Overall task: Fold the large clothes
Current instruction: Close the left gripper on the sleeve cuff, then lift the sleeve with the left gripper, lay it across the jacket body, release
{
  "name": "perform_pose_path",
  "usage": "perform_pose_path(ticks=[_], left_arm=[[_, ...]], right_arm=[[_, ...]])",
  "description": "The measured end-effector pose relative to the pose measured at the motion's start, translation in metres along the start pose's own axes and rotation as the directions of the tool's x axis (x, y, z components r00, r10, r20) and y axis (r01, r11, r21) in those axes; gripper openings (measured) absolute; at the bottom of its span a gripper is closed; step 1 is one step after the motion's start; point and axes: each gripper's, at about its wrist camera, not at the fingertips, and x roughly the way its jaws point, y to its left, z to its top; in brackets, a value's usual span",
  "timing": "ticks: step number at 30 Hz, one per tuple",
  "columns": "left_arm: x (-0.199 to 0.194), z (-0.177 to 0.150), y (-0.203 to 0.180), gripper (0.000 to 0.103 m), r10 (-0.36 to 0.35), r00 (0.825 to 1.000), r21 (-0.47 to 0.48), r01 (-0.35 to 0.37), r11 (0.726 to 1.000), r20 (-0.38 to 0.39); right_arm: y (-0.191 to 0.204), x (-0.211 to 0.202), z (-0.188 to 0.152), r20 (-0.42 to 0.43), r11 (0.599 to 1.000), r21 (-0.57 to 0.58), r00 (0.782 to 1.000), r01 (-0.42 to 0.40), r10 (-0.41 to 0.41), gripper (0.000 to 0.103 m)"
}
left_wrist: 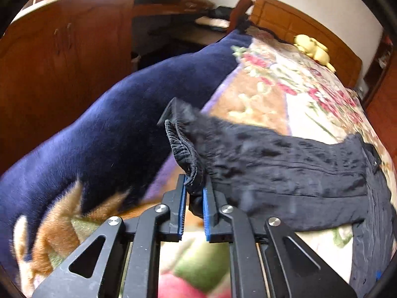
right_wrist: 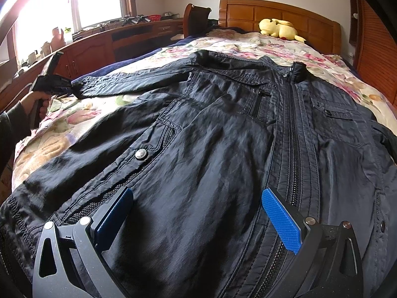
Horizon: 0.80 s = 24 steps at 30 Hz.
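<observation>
**Jacket spread on bed, left cuff clamped**

Black jacket (right_wrist: 223,134) laid front side up across floral bedspread (right_wrist: 260,47), zipper (right_wrist: 291,136) closed and running up toward collar, hem nearest right wrist camera. One sleeve (left_wrist: 285,166) stretched sideways off the body toward bed edge, lying beside a navy blanket (left_wrist: 119,124).

Left gripper (left_wrist: 194,188): pads pressed together on ribbed cuff (left_wrist: 183,154) at sleeve end, fabric bunched between blue pads. Seen also from right wrist view at far left, held in a hand (right_wrist: 37,101).

Right gripper (right_wrist: 196,213): fingers spread wide, blue pads (right_wrist: 282,221) apart, positioned over lower front panel left of zipper; nothing pinched. Contact with fabric not determinable.

Yellow plush toy (right_wrist: 279,30) against wooden headboard (right_wrist: 280,12).
</observation>
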Motion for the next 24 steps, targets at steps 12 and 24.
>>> perform_pose_path(ticks=[12, 24], left_arm=[[-0.122, 0.010, -0.184, 0.011, -0.222, 0.970, 0.281, 0.187, 0.941, 0.097], [-0.209, -0.064, -0.389, 0.011, -0.436, 0.900, 0.532, 0.372, 0.761, -0.007]], right_arm=[[-0.018, -0.023, 0.003, 0.034, 0.998, 0.070, 0.999, 0.001, -0.003, 0.103], [-0.096, -0.106, -0.008, 0.149, 0.977, 0.199, 0.983, 0.079, -0.110, 0.103]])
